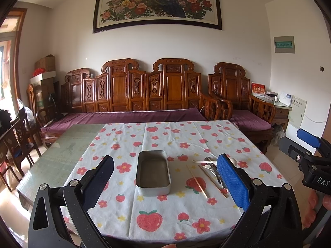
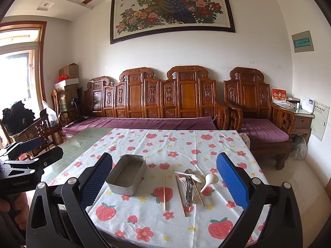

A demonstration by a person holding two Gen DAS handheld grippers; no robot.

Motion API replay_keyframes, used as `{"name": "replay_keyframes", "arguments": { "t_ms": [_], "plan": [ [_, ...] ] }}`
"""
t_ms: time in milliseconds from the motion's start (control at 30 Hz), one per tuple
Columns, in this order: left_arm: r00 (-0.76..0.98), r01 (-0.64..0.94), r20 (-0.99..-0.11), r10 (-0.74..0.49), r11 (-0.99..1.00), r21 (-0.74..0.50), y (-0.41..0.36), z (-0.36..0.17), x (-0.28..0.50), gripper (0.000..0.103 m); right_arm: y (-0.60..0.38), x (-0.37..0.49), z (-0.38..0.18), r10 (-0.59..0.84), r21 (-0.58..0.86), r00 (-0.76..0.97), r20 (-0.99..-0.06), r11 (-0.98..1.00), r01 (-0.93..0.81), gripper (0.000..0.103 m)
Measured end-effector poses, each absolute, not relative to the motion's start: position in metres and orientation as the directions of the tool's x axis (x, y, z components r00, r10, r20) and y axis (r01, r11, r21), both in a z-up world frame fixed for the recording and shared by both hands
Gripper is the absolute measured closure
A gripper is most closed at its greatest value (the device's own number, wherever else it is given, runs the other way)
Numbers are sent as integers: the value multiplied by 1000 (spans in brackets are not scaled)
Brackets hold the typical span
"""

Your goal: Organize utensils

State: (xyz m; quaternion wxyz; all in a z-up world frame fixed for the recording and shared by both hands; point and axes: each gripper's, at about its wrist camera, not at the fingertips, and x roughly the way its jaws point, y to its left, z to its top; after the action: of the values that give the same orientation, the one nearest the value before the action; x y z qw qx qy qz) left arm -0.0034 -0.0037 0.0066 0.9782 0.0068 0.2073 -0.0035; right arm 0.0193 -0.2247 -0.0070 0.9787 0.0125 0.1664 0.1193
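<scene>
beside the metal tin [image 2: 126,174], on its right, the utensils lie on the strawberry-print cloth [image 2: 157,223] that covers the worktop: one loose chopstick [image 2: 164,192] nearest the tin, then a second chopstick [image 2: 180,195], then a crossed heap of pale spoons [image 2: 209,181] and a metal piece [image 2: 189,192] whose kind cannot be told. both chopsticks run with their long axis toward and away from the cameras, roughly parallel to the tin's long side. the right hand-held gripper [image 2: 164,186] hovers with fingers wide apart and empty, the loose chopstick almost centred between them, so it looks the nearer one for a pick. the left hand-held gripper [image 1: 165,184] is likewise spread and empty, lined up on the tin [image 1: 153,173], with the utensils toward its right finger. the tin is empty. bare cloth lies open on the near side of the tin, and the worktop's near edge is close below both tools.
</scene>
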Motion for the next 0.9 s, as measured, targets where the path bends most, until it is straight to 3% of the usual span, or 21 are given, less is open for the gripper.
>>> {"name": "replay_keyframes", "arguments": {
  "t_ms": [900],
  "plan": [
    [907,23,-421,-17,1000,8,-8,4,0,6,-220,19,3,246,72,911,-331,969,-236,2]
  ]
}}
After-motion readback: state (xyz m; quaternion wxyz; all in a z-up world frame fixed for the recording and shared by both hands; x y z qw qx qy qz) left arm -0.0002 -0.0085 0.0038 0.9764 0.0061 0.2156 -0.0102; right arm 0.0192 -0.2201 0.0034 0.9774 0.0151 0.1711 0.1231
